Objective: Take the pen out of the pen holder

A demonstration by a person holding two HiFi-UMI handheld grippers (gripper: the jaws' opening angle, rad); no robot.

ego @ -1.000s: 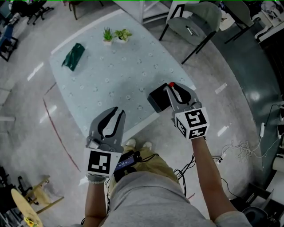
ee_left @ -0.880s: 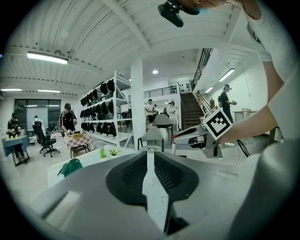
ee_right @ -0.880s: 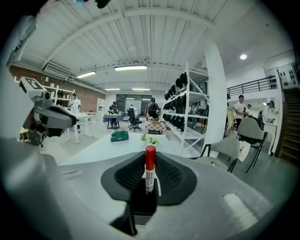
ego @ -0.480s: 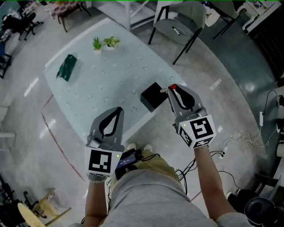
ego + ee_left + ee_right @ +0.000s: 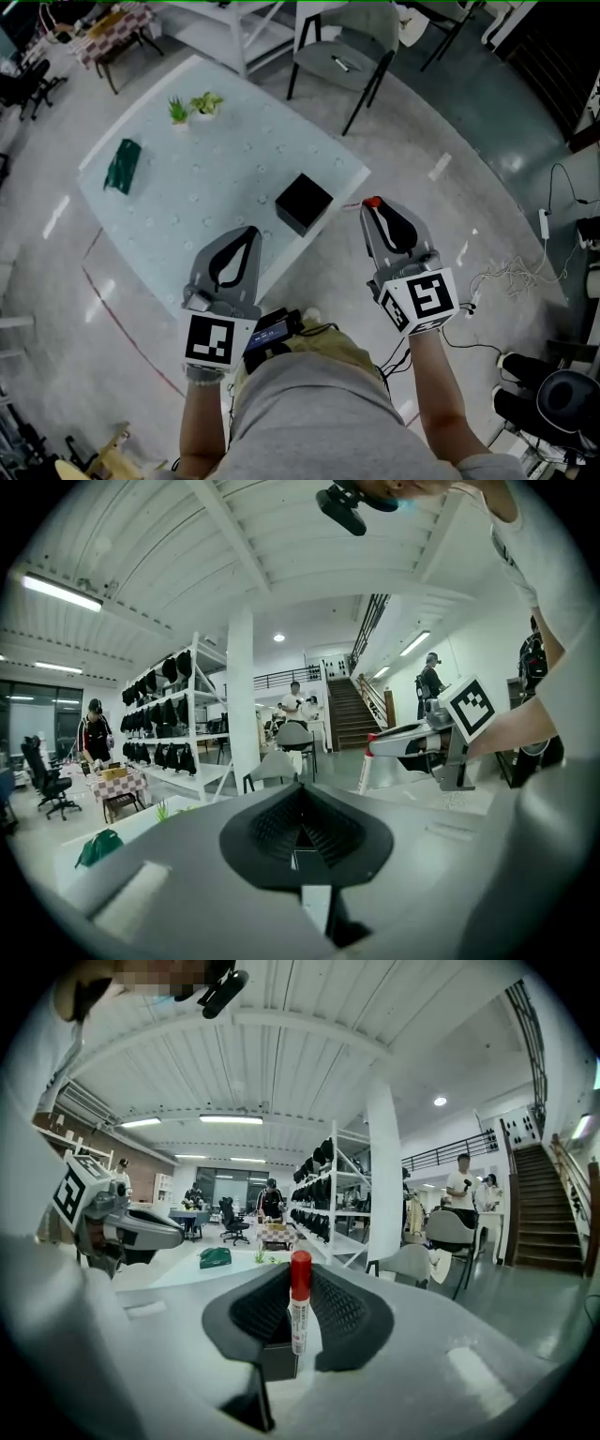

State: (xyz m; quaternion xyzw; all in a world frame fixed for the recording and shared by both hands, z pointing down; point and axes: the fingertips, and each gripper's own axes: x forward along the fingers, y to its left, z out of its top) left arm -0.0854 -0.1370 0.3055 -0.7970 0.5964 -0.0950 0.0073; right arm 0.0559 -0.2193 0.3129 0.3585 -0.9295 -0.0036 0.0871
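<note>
The black cube-shaped pen holder [image 5: 304,202] stands near the front corner of the pale table [image 5: 187,202]. My right gripper [image 5: 373,206] hangs off the table's edge, to the right of the holder, shut on a white pen with a red cap [image 5: 372,202]. In the right gripper view the pen [image 5: 299,1309] stands upright between the pads, cap up. My left gripper [image 5: 246,232] hovers over the table's near edge, in front and to the left of the holder; its fingers meet at the tip with nothing in them. In the left gripper view the jaws [image 5: 300,810] are closed and empty.
A dark green cloth [image 5: 122,166] lies at the table's far left and two small potted plants [image 5: 192,106] at its far side. A grey chair [image 5: 342,56] stands beyond the table. Cables [image 5: 506,277] trail on the floor at the right.
My right gripper has drawn back and to the right from over the holder, taking the pen clear of it. The left gripper has pulled back a little from the table.
</note>
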